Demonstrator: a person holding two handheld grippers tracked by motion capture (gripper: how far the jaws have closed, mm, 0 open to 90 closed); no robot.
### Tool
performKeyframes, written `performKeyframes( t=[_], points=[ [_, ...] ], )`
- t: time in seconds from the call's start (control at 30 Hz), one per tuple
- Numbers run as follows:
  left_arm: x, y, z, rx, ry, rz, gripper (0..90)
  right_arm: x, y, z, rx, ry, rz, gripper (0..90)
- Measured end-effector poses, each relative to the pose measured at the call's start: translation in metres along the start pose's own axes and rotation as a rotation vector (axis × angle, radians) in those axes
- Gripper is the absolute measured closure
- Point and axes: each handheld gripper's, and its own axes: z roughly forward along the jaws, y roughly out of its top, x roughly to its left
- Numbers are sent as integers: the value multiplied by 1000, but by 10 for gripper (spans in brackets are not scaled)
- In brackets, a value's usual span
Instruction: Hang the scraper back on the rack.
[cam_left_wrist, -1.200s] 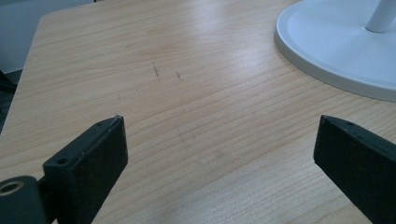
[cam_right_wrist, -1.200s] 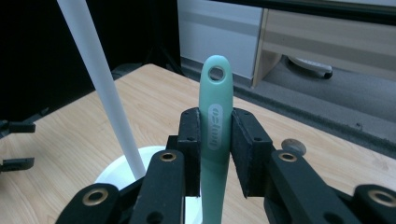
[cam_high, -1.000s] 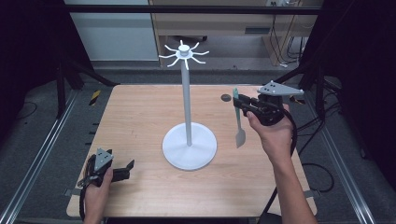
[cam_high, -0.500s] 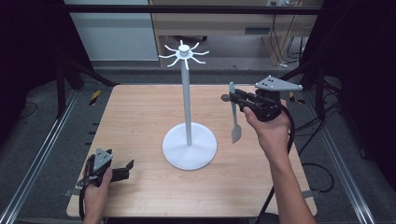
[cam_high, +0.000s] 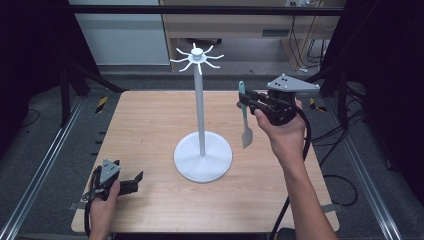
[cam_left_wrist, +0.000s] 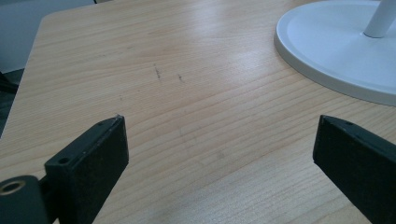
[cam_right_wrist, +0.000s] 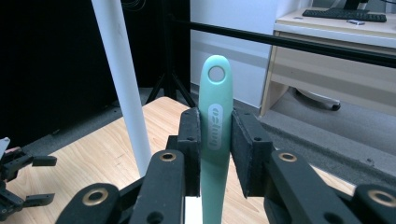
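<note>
Item: mint-green utensil (cam_high: 244, 114), a spatula-like tool with a slim handle and a flat pale blade. It hangs upright in the air over the table's far right part, at about 2 o'clock from the stand's base, blade downward and clear of the wood. The right gripper (cam_high: 246, 101) grasps it high on the handle; in the right gripper view the utensil (cam_right_wrist: 215, 135) stands clamped between the two black pads, its hanging hole and embossed lettering above them. The lettering is too small to read.

Holder: white stand (cam_high: 201, 112), a round base with a tall pole topped by a ring of short hooks. Nothing hangs on the hooks. The right gripper view shows the pole (cam_right_wrist: 122, 88) only as a slanting white bar, at about 10 o'clock from the utensil; top and base are cut off there. The left gripper view shows part of the base (cam_left_wrist: 336, 51), at about 1 o'clock, cut by the frame edge.

Left gripper (cam_high: 134, 182): held low at the table's near left corner, about 8 o'clock from the base, jaws spread wide with bare wood between them.

Support: wooden table (cam_high: 145, 130), light grain, faint dark marks visible in the left gripper view.

Surroundings: desk (cam_right_wrist: 336, 42) with a keyboard beyond the table, seen in the right gripper view.
</note>
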Motion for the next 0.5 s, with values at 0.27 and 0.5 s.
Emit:
performKeyframes(
  t=[0.27, 0.5],
  points=[
    [1, 0, 0, 1, 7, 4, 30, 4, 9, -1, -16, -1, -8, 744],
    [1, 0, -2, 4, 13, 4, 30, 9, 20, 1, -39, 10, -14, 743]
  ],
)
